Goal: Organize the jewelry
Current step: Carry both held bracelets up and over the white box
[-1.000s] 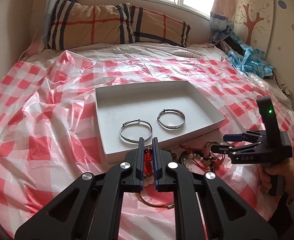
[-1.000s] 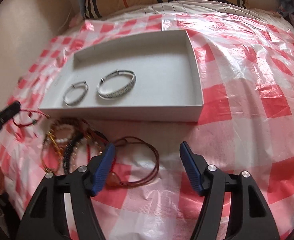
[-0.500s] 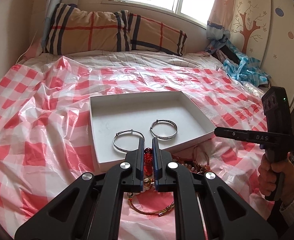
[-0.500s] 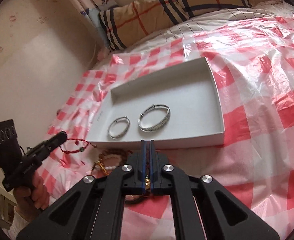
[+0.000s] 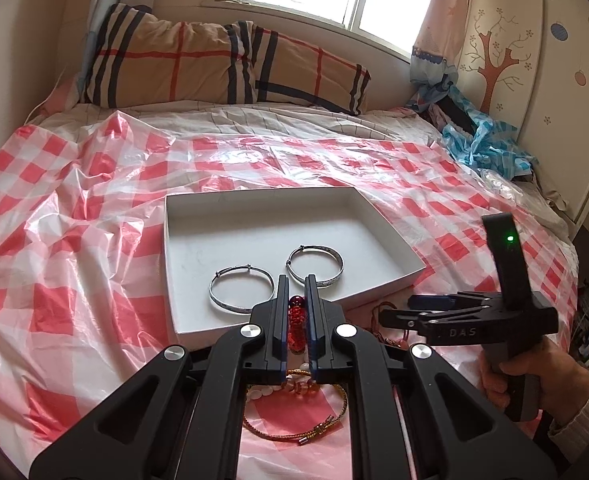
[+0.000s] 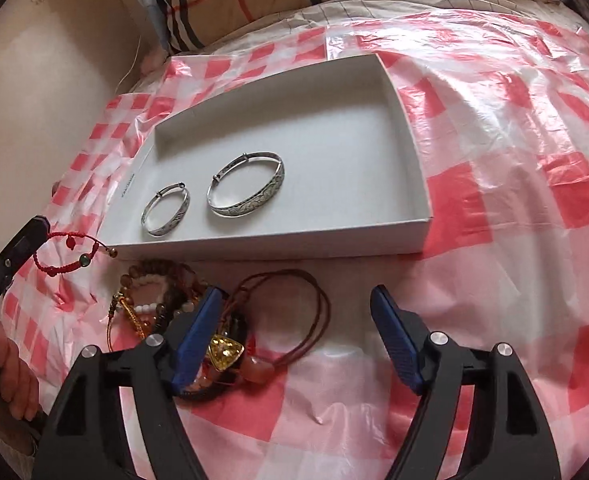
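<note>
Red cord bracelet with beads, pinched in left claw, right claw spread wide above tangled jewelry pile

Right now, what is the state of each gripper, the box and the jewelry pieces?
left gripper: shut on red cord bracelet, lifted off the bed.
right gripper: open, low over the jewelry pile.
white box: open, no lid on it.
two silver bangles: lying flat inside the box, apart.
brown cord necklace: on the sheet, outside the box.
</note>
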Motion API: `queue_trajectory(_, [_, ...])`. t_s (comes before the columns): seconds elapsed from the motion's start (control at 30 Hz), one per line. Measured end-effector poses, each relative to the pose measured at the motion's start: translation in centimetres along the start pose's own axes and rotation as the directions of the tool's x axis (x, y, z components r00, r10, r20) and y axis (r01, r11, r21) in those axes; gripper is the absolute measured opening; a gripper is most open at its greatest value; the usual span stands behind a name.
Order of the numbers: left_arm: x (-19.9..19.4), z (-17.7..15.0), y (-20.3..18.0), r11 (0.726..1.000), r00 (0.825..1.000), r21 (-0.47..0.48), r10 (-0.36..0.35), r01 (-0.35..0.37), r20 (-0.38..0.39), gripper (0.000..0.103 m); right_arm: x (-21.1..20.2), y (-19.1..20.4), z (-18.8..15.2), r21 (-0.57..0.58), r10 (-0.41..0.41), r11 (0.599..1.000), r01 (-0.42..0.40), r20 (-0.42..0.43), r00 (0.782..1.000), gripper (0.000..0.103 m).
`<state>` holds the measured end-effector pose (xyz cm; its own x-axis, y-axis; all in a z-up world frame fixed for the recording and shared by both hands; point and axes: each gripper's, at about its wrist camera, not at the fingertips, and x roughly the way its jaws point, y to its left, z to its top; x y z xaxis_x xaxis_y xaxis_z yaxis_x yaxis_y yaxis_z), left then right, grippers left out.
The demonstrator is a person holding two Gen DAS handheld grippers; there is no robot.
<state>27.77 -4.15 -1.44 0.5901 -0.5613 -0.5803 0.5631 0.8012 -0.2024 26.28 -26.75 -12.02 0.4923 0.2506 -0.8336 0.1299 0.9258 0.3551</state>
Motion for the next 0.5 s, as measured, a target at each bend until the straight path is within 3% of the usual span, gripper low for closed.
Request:
queue_trajectory(0.07, [0.1, -0.1, -0.2, 1.000, 1.000, 0.010, 0.001, -0.001, -0.003, 0.007, 0.7, 0.3, -0.2, -0.025, -0.037, 0.999, 0.037, -0.002, 0.999, 0.069])
queue_trajectory(0.1, [0.2, -0.1, -0.3, 1.000, 1.000, 0.012, -0.002, 0.002, -0.005, 0.007, 0.6, 0.3, -0.3, -0.035, -0.035, 0.999, 0.035, -0.008, 0.999, 0.034])
queue_trajectory(0.13, [0.3, -0.1, -0.3, 1.000, 1.000, 0.013, -0.004, 0.004, -0.006, 0.007, 0.8, 0.1, -0.3, -0.023, 0.003, 1.000, -0.004, -0.030, 1.000, 0.009])
queue_trajectory(0.17, [0.4, 0.0, -0.4, 1.000, 1.000, 0.013, -0.004, 0.004, -0.007, 0.007, 0.8, -0.6, -0.4, 0.019, 0.064, 0.998, -0.064, -0.036, 0.997, 0.003])
queue_trajectory(0.33, [0.6, 0.5, -0.3, 1.000, 1.000, -0.014, -0.017, 0.017, 0.000, 0.007, -1.3, -1.2, 0.3, 0.101, 0.258, 0.960, -0.262, 0.042, 0.965, 0.003])
queue_trajectory(0.5, [0.6, 0.9, -0.1, 0.998, 0.999, -0.049, -0.039, 0.039, 0.014, 0.007, -4.8, -0.6, 1.1, 0.067, 0.356, 0.926, -0.372, 0.181, 0.917, 0.003])
